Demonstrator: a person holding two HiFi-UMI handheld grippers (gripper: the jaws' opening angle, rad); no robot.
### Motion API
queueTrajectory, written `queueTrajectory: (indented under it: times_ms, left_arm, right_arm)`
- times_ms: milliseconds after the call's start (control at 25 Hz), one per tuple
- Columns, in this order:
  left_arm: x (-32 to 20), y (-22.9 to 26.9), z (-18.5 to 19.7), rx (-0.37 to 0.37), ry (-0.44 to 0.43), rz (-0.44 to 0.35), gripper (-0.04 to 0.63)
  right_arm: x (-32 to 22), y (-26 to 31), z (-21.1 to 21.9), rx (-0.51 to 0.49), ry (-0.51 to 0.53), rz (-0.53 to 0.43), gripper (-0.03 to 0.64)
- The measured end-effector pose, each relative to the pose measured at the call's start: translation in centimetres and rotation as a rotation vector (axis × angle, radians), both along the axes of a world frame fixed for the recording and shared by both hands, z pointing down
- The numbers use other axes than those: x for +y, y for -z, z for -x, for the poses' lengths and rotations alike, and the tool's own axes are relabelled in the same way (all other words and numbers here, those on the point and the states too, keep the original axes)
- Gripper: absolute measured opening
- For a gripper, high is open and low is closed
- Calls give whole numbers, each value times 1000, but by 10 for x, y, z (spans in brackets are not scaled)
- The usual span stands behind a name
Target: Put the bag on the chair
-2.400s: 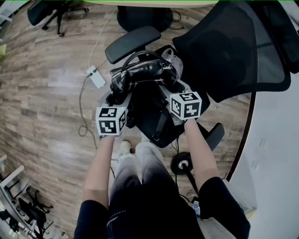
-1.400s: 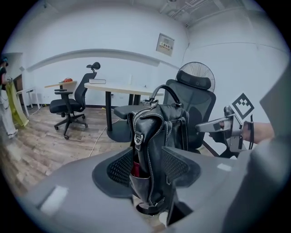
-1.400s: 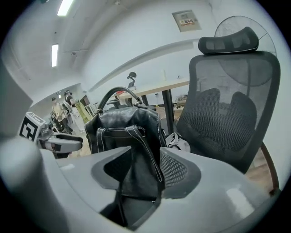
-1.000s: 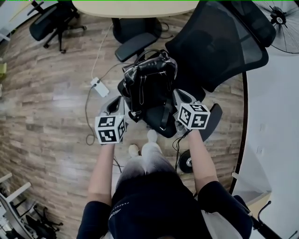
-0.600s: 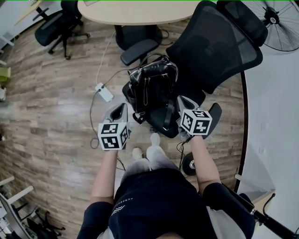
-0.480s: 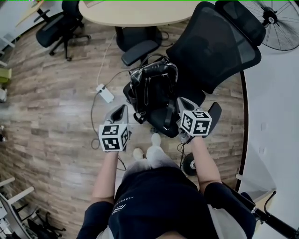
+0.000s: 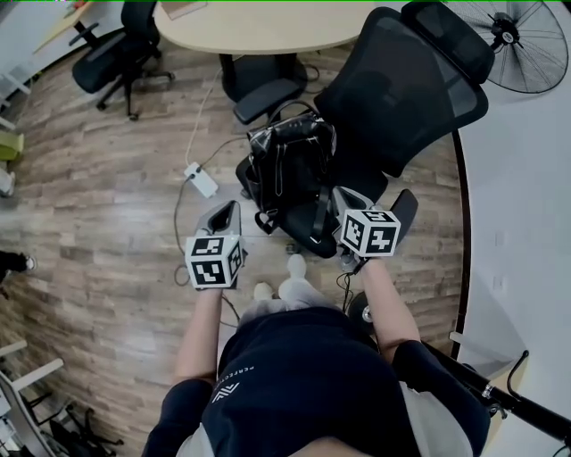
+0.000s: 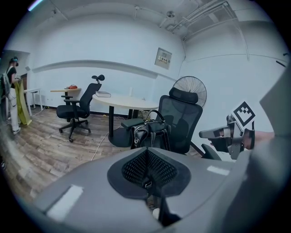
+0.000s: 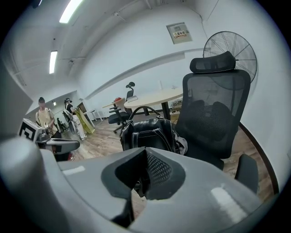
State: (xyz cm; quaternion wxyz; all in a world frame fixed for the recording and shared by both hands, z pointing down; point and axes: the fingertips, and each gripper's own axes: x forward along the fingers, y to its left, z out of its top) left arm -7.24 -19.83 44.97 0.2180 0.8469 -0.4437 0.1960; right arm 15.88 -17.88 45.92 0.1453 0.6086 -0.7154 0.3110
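A black leather bag [image 7: 290, 156] stands upright on the seat of a black mesh office chair [image 7: 401, 85], handles up. My left gripper [image 7: 227, 212] hangs to the bag's lower left, shut and empty, apart from it. On the bag's lower right my right gripper [image 7: 343, 198] is shut too, with nothing in it. In the left gripper view the bag [image 8: 150, 132] and chair [image 8: 182, 120] lie beyond the closed left gripper [image 8: 146, 154]. The right gripper view shows the bag [image 9: 148, 132] close ahead of the closed right gripper [image 9: 144, 159].
A round beige table [image 7: 259, 22] stands behind the chair, with another office chair [image 7: 107, 58] at far left. A floor fan [image 7: 513, 45] is at top right. A power strip [image 7: 202, 178] and cable lie on the wood floor. People [image 9: 43, 116] stand far off.
Both grippers have let go of the bag and drawn back from it toward me, rising a little. The bag stays on the chair seat.
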Motion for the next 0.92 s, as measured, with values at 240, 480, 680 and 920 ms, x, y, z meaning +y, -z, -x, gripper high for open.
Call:
queueTrajectory:
  times_ms: [240, 480, 680, 920]
  left_arm:
    - [6, 7, -4, -1, -15, -8, 12]
    - [11, 15, -9, 1, -20, -21, 12]
    - [13, 18, -10, 7, -13, -27, 12]
    - [14, 22, -6, 16, 4, -33, 12]
  right_arm:
    - [4, 11, 5, -24, -6, -20, 2]
    - [9, 18, 5, -33, -9, -32, 2]
    - [10, 20, 3, -34, -14, -38, 2]
    - [7, 23, 5, -31, -11, -45, 2]
